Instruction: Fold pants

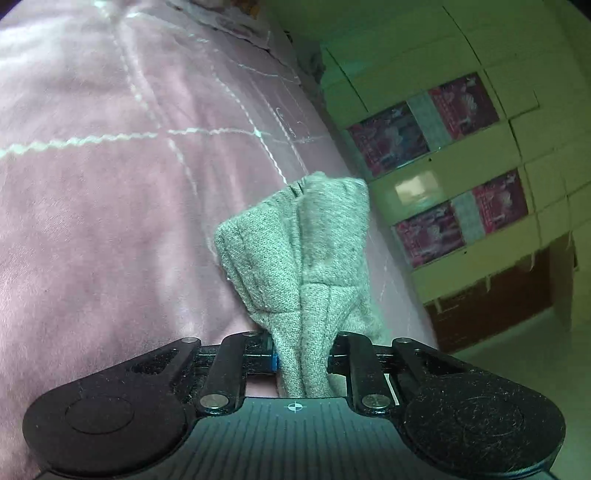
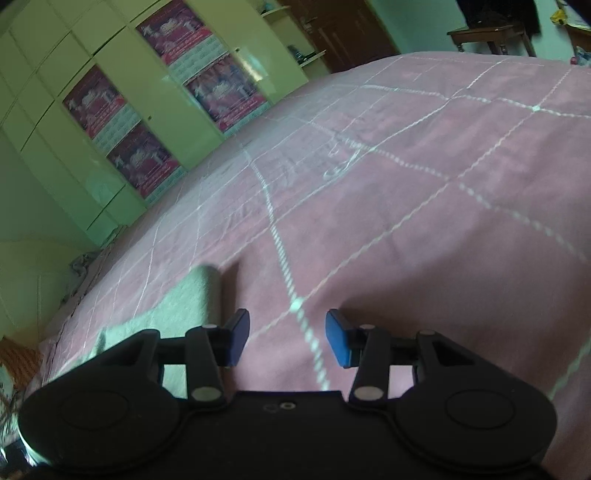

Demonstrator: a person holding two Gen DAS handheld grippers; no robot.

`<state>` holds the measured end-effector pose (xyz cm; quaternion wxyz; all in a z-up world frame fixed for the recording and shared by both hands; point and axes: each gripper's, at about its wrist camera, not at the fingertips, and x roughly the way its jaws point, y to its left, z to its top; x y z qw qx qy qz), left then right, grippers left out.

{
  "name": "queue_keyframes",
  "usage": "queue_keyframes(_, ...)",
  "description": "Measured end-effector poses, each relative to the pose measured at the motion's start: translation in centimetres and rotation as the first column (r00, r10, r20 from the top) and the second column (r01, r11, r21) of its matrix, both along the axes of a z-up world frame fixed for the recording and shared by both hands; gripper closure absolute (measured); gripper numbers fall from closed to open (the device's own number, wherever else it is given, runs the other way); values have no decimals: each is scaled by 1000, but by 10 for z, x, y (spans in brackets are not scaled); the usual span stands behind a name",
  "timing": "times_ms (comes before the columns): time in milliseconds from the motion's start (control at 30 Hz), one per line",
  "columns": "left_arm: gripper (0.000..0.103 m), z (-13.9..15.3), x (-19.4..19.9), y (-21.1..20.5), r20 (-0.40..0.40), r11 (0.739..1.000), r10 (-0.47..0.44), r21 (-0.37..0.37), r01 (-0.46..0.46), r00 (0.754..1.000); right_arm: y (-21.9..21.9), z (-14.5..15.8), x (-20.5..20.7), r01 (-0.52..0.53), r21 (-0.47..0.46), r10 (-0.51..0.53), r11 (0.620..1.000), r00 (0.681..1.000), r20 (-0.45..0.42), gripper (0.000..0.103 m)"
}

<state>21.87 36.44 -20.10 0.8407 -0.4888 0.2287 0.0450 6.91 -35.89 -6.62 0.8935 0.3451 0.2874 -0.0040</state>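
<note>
1. The left tongs (image 1: 301,360) are closed on a bunched fold of the grey pants (image 1: 299,254); the cloth fills the whole gap between the 2 fingers, and only a sliver of 1 blue pad (image 1: 274,361) shows at its left edge.
2. From that grip the pants run straight ahead of the left tongs, long axis along the fingers, widening from a narrow pinch into a thick wad whose far end points away from the camera.
3. How much of the pants lies beyond the wad cannot be seen; the wad hides its own far side, and the part inside the grip is cut off by the tongs' body.
4. Under and to the left of the left tongs lies the pink bedspread (image 1: 110,221) with white stitched lines; ahead and to the right stand pale green cupboards (image 1: 406,44) with red posters (image 1: 463,101).
5. The right tongs (image 2: 287,341) stand wide open, holding nothing, blue pads (image 2: 338,343) well apart above the pink bedspread (image 2: 424,221).
6. Just left of the right tongs' left finger lies a strip of pants (image 2: 192,306) on the bedspread, running forward; its near end is hidden behind the tongs.
7. Far ahead are blurred cupboards (image 2: 122,48), a dark door (image 2: 351,33) and a small table (image 2: 487,35).
</note>
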Motion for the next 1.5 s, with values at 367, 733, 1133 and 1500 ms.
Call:
queue_keyframes(367, 86, 148, 13, -48, 41, 935, -183, 314, 161, 982, -74, 4, 10, 348, -212, -354, 913, 935, 10, 47)
queue_keyframes(733, 86, 232, 108, -293, -50, 533, -627, 700, 475, 777, -91, -20, 11, 367, -80, -370, 927, 929, -16, 46)
queue_keyframes(1133, 80, 171, 55, -453, -360, 90, -767, 758, 646, 530, -100, -22, 8, 354, -31, -355, 935, 935, -21, 45)
queue_keyframes(1500, 5, 185, 27, -404, -224, 273, -777, 723, 635, 589, -101, -21, 4, 346, -27, -347, 938, 938, -20, 45)
